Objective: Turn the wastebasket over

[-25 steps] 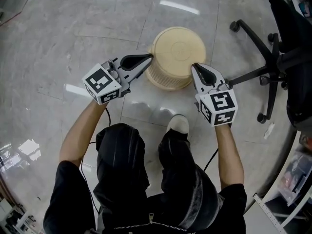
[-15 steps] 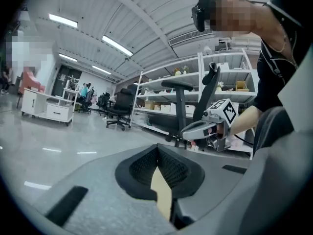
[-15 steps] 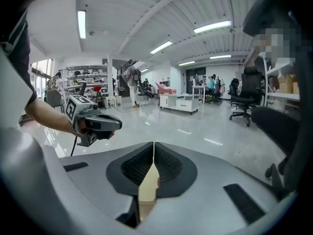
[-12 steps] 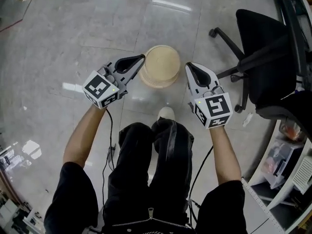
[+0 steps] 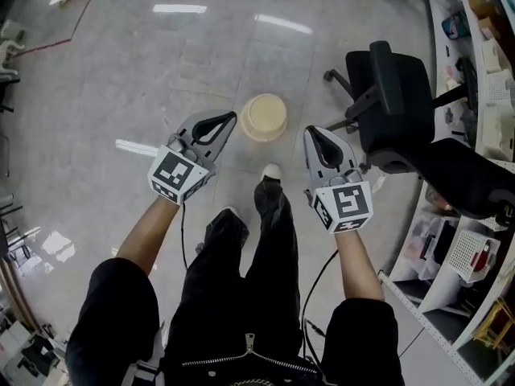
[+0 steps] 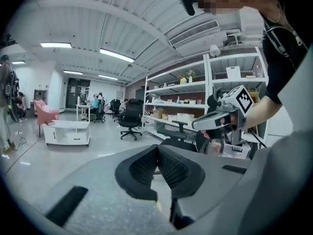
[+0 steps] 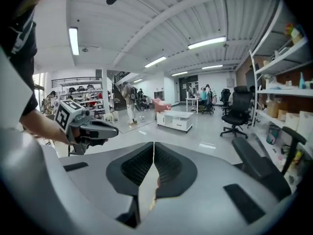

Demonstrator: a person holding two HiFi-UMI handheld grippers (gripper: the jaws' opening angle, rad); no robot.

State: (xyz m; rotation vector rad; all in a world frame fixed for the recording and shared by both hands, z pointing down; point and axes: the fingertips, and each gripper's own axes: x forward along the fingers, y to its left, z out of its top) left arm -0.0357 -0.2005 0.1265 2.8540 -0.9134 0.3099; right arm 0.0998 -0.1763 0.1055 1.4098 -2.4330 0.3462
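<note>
Head view looks steeply down on the wastebasket (image 5: 265,117), a small cream, round tub standing on the glossy floor (image 5: 137,71) just ahead of the person's shoe (image 5: 272,171). A flat closed disc faces up, so it appears to rest mouth down on its rim; its sides are too small here to read. Both claws are raised well above the wastebasket, one to each side of it and touching nothing. The left claw (image 5: 232,117) is pressed together, and the left gripper view shows its ribbed pads meeting with nothing between them (image 6: 157,150). The right claw (image 5: 311,132) is likewise closed and empty, with only a hairline seam between the pads in the right gripper view (image 7: 154,146). The wastebasket looks like light plastic: stiff enough to keep its shape, yet likely thin-walled, so a hard squeeze may dent it. Its smooth skin on that polished floor would probably let it skate away from a one-sided push. The safest hold seems to be two-sided, a claw against each opposite flank low near the rim, or a pinch on the rim wall once it is tipped. Open floor lies to the left of the wastebasket and beyond it. To its right an office chair (image 5: 394,111) stands near with its legs splayed toward it, and shelves (image 5: 483,63) run beyond the chair, so any tipping is better done leftward.
</note>
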